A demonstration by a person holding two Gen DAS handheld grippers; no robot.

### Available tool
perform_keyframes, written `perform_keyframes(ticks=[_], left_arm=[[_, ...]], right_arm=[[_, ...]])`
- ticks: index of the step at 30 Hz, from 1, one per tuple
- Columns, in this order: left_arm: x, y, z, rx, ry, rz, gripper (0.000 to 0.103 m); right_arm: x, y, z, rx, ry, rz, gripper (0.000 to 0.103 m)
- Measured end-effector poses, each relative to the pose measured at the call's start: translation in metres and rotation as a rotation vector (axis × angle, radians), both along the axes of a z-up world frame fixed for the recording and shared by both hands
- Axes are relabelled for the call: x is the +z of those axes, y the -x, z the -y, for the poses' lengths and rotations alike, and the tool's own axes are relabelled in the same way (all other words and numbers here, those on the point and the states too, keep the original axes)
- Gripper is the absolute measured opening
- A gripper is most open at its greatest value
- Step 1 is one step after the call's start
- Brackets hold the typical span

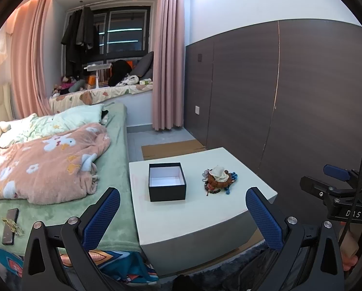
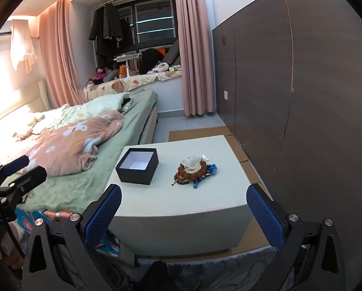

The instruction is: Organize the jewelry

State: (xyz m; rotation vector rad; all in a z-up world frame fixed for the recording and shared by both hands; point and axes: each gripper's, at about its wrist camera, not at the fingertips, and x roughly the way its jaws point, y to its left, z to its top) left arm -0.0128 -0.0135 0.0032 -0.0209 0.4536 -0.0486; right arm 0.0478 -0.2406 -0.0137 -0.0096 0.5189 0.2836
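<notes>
An open black box (image 1: 167,181) (image 2: 137,162) with a white inside stands empty on the left part of a low white table (image 1: 195,213) (image 2: 193,201). To its right lies a heap of jewelry (image 1: 219,179) (image 2: 195,169): brown bead bracelets, dark beads, a blue cord and a white flower piece on top. My left gripper (image 1: 183,201) is open, held back from the table's near edge with nothing between its fingers. My right gripper (image 2: 184,200) is open too, likewise short of the table. Each gripper shows at the other view's side edge.
A bed (image 1: 59,165) with a pink blanket and green sheet touches the table's left side; a phone (image 1: 10,225) lies on it. A dark wood-panel wall (image 1: 290,101) runs along the right. Cardboard (image 1: 171,149) lies on the floor behind the table.
</notes>
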Motion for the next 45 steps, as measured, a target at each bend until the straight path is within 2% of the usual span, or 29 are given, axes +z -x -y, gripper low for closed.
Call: perform_keyframes(ticks=[6, 27, 34, 45], left_arm=[[-0.001, 0.000, -0.002, -0.003, 0.007, -0.002, 0.103], [-0.003, -0.007, 0.002, -0.012, 0.011, 0.002, 0.103], [-0.012, -0.029, 0.005, -0.031, 0.015, -0.025, 0.103], [-0.038, -0.088, 0.008, -0.074, 0.057, -0.083, 0.103]], right_arm=[[0.000, 0.005, 0.000, -0.014, 0.024, 0.012, 0.103], [-0.006, -0.007, 0.016, -0.030, 0.004, -0.029, 0.103], [-0.013, -0.022, 0.028, -0.049, -0.025, -0.047, 0.103], [-0.042, -0.073, 0.047, -0.045, -0.088, -0.126, 0.103]])
